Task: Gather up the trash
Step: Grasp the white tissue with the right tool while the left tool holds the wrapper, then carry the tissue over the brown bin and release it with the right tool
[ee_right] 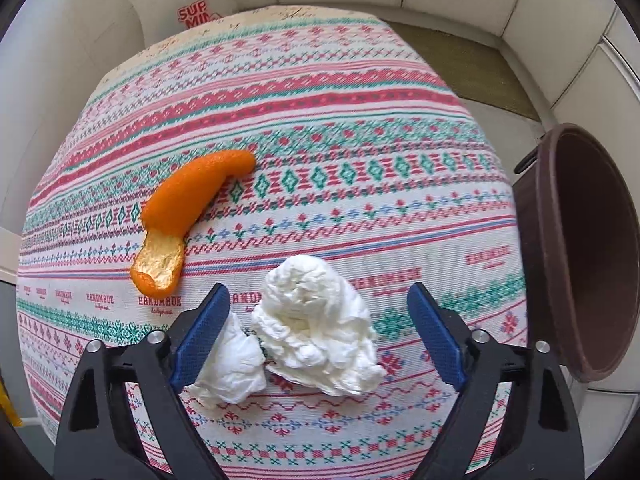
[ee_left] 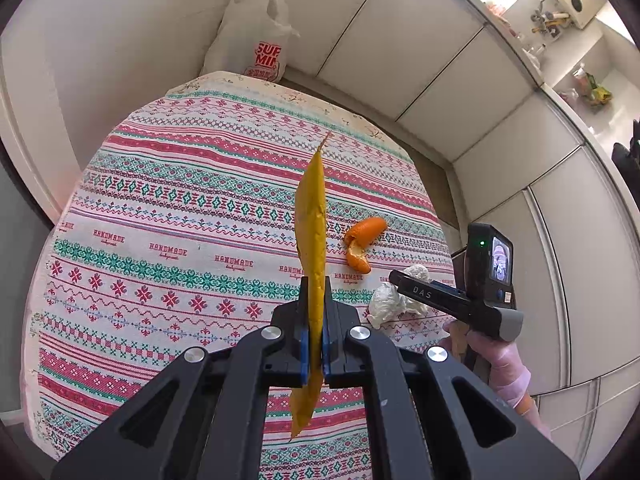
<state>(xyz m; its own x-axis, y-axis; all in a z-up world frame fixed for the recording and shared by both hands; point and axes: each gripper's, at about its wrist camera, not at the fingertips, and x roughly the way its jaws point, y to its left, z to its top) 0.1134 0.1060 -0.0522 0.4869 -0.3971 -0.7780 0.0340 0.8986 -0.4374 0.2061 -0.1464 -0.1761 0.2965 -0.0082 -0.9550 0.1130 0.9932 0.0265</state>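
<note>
My left gripper (ee_left: 315, 280) is shut on a long yellow leaf (ee_left: 311, 216), held edge-on above the patterned tablecloth (ee_left: 168, 208). An orange peel (ee_left: 362, 244) and two crumpled white tissues (ee_left: 394, 300) lie to its right. My right gripper (ee_right: 320, 300) is open, low over the cloth, its jaws straddling the larger tissue (ee_right: 320, 320). The smaller tissue (ee_right: 234, 364) touches the left finger. The orange peel (ee_right: 184, 208) lies ahead to the left. The right gripper also shows in the left wrist view (ee_left: 400, 278).
A brown bin (ee_right: 584, 248) stands open at the table's right edge. A white plastic bag (ee_left: 256, 36) with red print leans on the wall beyond the table's far edge; it also shows in the right wrist view (ee_right: 180, 4). White cabinets (ee_left: 500, 128) run along the right.
</note>
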